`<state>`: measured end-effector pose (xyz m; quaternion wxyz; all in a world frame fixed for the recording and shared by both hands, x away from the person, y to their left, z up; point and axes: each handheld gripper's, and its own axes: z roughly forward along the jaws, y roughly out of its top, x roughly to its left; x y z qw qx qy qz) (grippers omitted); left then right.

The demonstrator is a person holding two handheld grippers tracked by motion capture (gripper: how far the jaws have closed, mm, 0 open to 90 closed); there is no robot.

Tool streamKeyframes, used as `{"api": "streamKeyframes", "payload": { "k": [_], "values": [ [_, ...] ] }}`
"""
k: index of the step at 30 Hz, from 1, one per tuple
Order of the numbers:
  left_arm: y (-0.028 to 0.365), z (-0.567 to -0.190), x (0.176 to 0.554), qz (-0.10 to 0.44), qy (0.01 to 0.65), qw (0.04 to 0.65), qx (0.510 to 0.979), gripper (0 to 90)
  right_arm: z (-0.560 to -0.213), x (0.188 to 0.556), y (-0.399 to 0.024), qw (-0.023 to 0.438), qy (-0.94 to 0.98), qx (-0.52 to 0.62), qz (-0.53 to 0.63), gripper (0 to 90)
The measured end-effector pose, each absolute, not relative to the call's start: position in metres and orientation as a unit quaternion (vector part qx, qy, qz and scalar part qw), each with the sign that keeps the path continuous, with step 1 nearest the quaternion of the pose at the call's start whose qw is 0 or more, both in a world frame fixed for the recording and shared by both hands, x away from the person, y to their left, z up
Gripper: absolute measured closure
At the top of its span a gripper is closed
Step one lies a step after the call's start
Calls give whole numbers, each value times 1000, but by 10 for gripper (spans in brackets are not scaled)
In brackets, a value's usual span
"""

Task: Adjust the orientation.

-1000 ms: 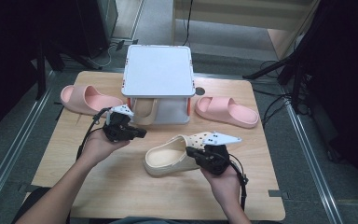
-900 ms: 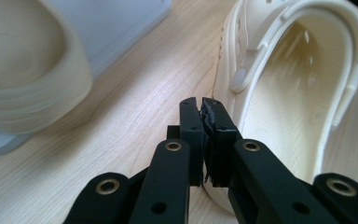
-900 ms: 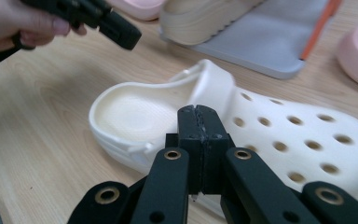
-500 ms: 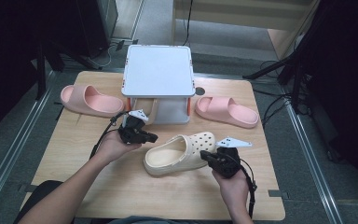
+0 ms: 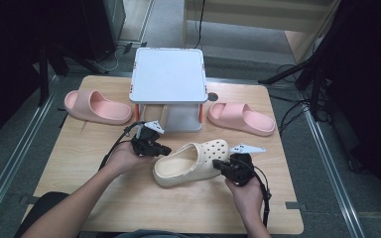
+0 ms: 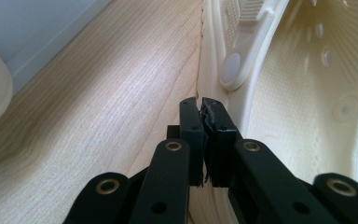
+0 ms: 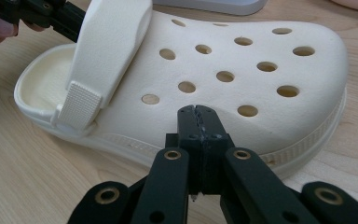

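A cream clog (image 5: 191,163) with holes in its upper lies on the wooden table (image 5: 79,198), its heel strap (image 7: 107,51) folded forward over the upper. My left gripper (image 5: 164,150) is shut, and its tips (image 6: 199,102) sit at the rim of the clog (image 6: 307,93) on the heel-opening side. My right gripper (image 5: 218,164) is shut too. Its tips (image 7: 198,109) rest against the side of the clog (image 7: 242,70), just above the sole. Nothing shows between either pair of jaws. The left gripper (image 7: 51,16) also appears at the top left of the right gripper view.
A white stand (image 5: 168,77) with orange legs stands at the back middle, with a cream rounded thing (image 5: 164,117) under it. One pink slide (image 5: 96,106) lies at the back left and another pink slide (image 5: 242,118) at the back right. Cables trail from both grippers.
Both hands have come down toward the clog. The left gripper moved right to the clog's rim. The right gripper slid off the upper to its right side. The clog has stayed put.
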<state>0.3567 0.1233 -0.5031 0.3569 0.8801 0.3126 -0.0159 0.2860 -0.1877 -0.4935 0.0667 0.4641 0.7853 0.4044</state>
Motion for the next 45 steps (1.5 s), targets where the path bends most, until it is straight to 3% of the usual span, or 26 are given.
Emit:
{"api": "streamKeyframes", "payload": {
  "k": [14, 38, 45],
  "values": [
    [127, -503, 338, -21, 314, 352, 881, 891, -494, 305, -183, 49, 792, 451, 409, 900],
    [116, -506, 290, -32, 291, 353, 889, 875, -493, 346, -152, 73, 808, 423, 404, 900],
    [123, -503, 297, -44, 310, 363, 877, 793, -488, 352, -153, 76, 812, 424, 393, 892]
  ]
}}
